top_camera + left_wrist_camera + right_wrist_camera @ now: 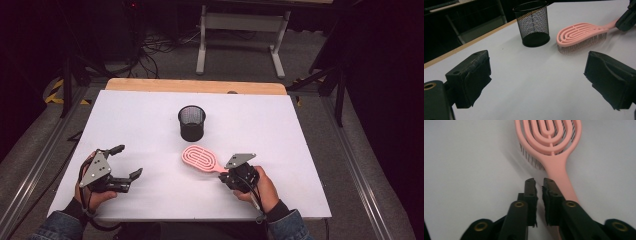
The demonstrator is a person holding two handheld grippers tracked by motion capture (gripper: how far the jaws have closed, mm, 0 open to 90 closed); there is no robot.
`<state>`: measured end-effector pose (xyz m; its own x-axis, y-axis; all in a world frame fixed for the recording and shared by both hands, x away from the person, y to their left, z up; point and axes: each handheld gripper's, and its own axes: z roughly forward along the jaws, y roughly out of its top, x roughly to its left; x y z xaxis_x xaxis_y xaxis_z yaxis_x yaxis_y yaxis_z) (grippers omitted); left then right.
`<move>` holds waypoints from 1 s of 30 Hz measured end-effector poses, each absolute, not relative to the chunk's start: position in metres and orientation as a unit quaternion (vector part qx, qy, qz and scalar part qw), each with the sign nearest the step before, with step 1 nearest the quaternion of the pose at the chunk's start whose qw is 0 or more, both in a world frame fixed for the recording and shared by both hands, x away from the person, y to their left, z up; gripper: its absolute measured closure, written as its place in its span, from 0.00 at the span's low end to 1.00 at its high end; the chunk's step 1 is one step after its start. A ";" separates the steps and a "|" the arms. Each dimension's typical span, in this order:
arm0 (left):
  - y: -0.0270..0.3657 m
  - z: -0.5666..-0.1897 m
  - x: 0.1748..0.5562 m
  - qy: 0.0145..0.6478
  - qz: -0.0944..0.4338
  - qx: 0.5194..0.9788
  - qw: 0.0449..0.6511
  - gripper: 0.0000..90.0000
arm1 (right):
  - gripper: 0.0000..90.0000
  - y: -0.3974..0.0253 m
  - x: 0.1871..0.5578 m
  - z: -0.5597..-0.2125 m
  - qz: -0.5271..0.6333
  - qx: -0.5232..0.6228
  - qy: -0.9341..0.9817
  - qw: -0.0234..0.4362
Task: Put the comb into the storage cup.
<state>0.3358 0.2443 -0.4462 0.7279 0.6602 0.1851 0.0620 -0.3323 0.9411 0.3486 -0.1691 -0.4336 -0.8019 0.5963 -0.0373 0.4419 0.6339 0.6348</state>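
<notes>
A pink vented hairbrush (202,159) lies bristles down on the white table (150,120), near the middle and just on the near side of a black mesh pen cup (192,122) that stands upright. The brush's head points far-left and its handle runs near-right toward the right gripper (229,176).

The right gripper, held in the person's right hand (260,190), sits at the handle's end. In the right gripper view its jaws are drawn almost together with only a thin slit between them, and the handle (560,180) passes beside and under the right-hand jaw rather than between the two; whether that jaw touches the handle cannot be told.

The left gripper (126,161), in the left hand (92,192), is at the near-left of the table, well apart from the brush. Its jaws are spread wide with nothing between them; in the left gripper view they frame bare table, with the cup (532,23) and brush (580,36) farther off.
</notes>
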 end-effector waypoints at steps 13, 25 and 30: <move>0.244 -0.446 0.336 0.235 0.282 0.766 0.528 0.09 | 0.32 -0.162 0.362 -0.415 0.278 0.286 0.906 0.139; 0.243 -0.448 0.337 0.235 0.275 0.770 0.525 0.09 | 0.11 -0.139 0.392 -0.432 0.186 0.294 0.931 0.107; 0.244 -0.448 0.337 0.233 0.276 0.771 0.524 0.09 | 0.20 -0.134 0.397 -0.437 0.178 0.276 0.941 0.077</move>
<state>0.3373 0.2440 -0.4481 0.7389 0.6491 0.1806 0.0706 -0.3411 0.9374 0.3969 -0.1341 -0.4374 -0.8359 0.5468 -0.0471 0.4920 0.7846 0.3773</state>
